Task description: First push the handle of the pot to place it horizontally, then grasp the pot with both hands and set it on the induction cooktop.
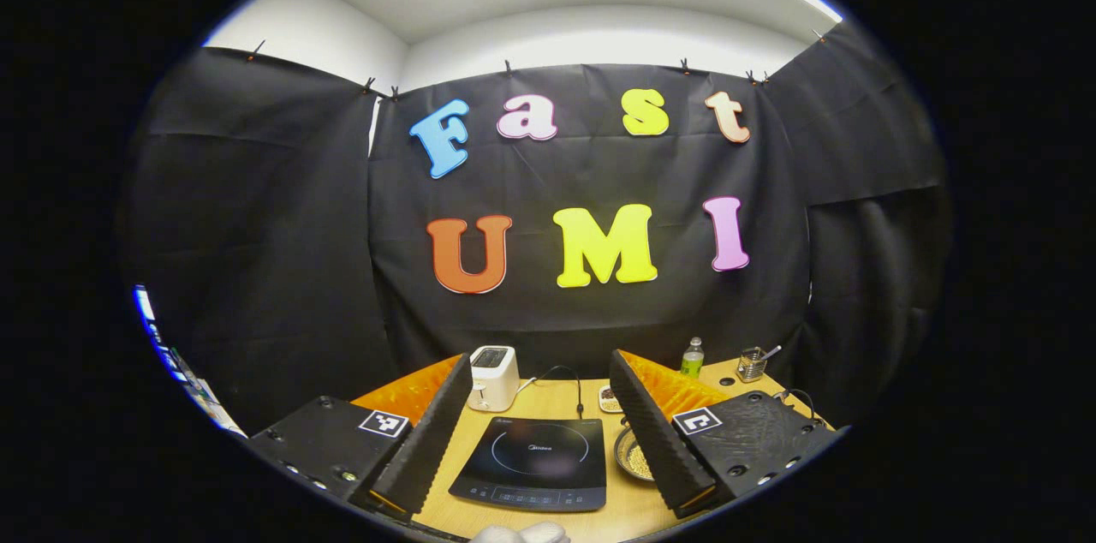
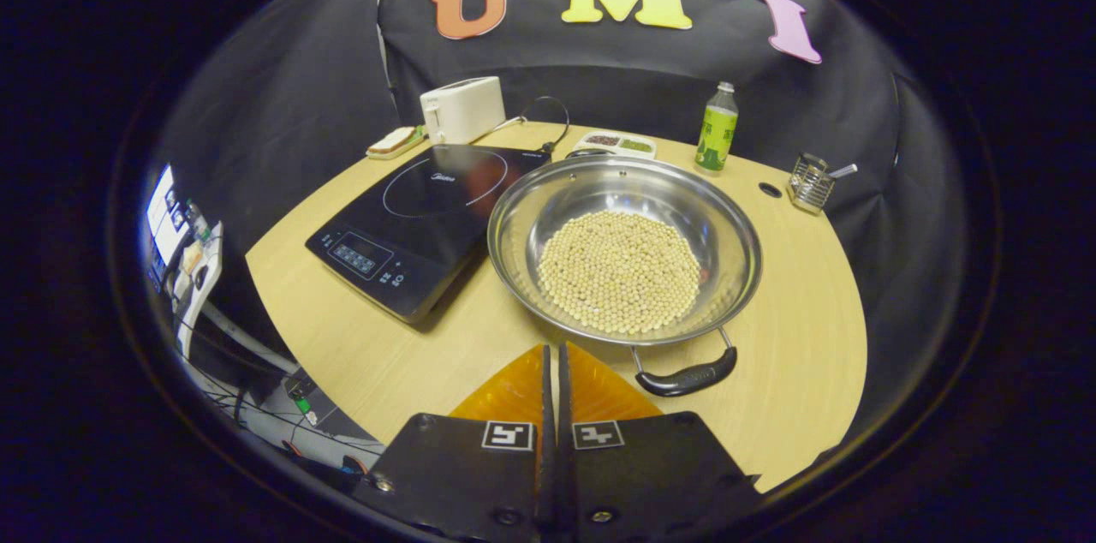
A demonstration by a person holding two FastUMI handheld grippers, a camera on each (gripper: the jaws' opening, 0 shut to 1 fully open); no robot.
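A: Here's the right gripper view, and the pot (image 2: 623, 250) sits square in the middle of it, a wide steel pan on the desk (image 2: 805, 337) with a bed of pale round beans (image 2: 620, 271) across its bottom.

B: And where's the handle?

A: The near black handle (image 2: 685, 378) lies flat at the rim, pointing toward the camera and a bit to the right. The right hand-held gripper (image 2: 552, 355) is just beside it, to its left, fingers pressed together with nothing between them, tips close to the pot's near rim but apart from it.

B: The cooktop?

A: The induction cooktop (image 2: 425, 213) is right alongside the pot on the left; from this angle the pot's rim seems to meet or overlap the cooktop's edge, hard to call. Control panel faces the near corner.

B: What's at the back?

A: A white toaster (image 2: 462, 109) behind the cooktop, a sandwich on a small board (image 2: 394, 141) to its left, a divided tray (image 2: 616, 142) behind the pot, a green bottle (image 2: 717, 128), and a wire holder (image 2: 811, 181) out to the right.

B: Switch to the left gripper view.

A: The left hand-held gripper (image 1: 540, 389) is held high and level, fingers spread wide apart, empty. Between them you see the cooktop (image 1: 535, 462) and toaster (image 1: 494, 377), and a sliver of the pot (image 1: 634, 455) peeks from behind the right finger.
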